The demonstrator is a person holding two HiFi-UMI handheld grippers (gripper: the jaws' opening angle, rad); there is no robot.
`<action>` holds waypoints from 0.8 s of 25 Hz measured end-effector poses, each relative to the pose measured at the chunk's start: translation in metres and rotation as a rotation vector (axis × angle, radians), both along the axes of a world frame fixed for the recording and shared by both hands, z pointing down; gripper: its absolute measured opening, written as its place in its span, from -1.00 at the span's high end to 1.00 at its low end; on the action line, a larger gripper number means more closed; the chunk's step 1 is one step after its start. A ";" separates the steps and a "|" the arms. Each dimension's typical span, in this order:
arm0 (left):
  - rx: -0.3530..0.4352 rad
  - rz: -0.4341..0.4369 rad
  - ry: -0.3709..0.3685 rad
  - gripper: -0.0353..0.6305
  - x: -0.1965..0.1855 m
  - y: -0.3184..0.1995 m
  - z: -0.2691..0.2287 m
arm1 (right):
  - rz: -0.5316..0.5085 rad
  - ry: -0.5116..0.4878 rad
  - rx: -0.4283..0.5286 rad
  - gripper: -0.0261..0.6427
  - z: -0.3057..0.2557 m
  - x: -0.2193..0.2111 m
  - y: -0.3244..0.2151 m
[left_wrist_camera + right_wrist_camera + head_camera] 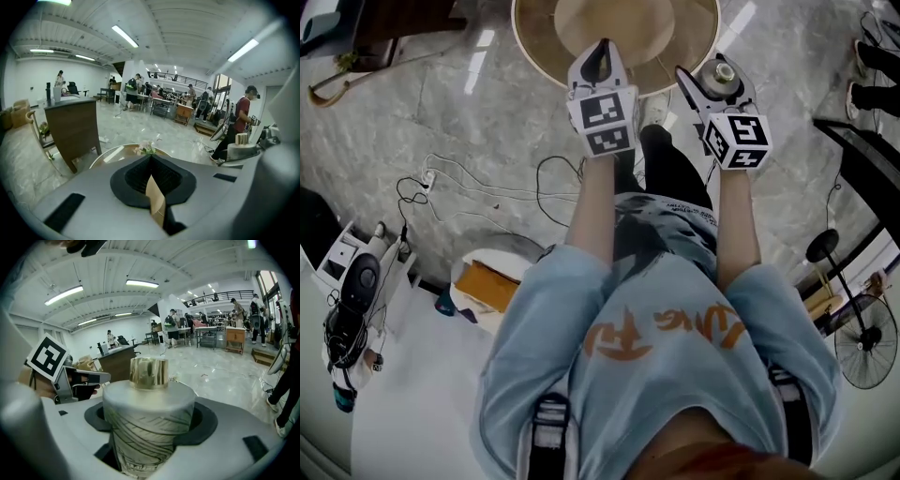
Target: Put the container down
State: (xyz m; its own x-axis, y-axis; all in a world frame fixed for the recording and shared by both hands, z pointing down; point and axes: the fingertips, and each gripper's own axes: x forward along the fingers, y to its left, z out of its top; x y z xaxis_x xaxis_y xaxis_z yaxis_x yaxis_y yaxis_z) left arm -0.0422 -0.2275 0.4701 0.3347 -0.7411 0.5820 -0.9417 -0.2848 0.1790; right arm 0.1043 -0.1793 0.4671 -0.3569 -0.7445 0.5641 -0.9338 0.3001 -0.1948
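Note:
The container (149,423) is a pale grey cylinder with dark line drawings and a gold cap (149,373). My right gripper (150,416) is shut around its body and holds it upright in the air. In the head view the container (724,75) sits in the right gripper (712,82) near the edge of a round wooden table (539,42). My left gripper (602,52) hovers beside it, over the table rim. Its jaws are shut on a thin tan card (157,201). From the left gripper (151,158) the container (241,146) shows at the right.
The round table (110,157) carries a small bunch of flowers (145,149). A dark wooden counter (72,129) stands to the left. Cables (478,192) trail over the marble floor, and a fan (865,342) stands at the right. Several people (239,122) are about the hall.

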 end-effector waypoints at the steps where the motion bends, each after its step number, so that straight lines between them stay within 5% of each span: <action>1: -0.009 0.007 -0.004 0.82 0.000 0.003 0.008 | -0.010 -0.001 -0.012 -0.15 0.008 -0.003 0.005; 20: -0.123 0.114 0.006 0.82 0.011 0.035 0.156 | -0.079 -0.054 -0.160 -0.15 0.179 -0.027 0.047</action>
State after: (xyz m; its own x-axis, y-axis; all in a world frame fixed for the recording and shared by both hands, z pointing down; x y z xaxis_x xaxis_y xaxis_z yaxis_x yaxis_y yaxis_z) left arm -0.0315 -0.1921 0.6258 0.4167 -0.6211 0.6637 -0.9032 -0.3655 0.2250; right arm 0.0777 -0.1319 0.6459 -0.4433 -0.6151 0.6520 -0.8956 0.3330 -0.2948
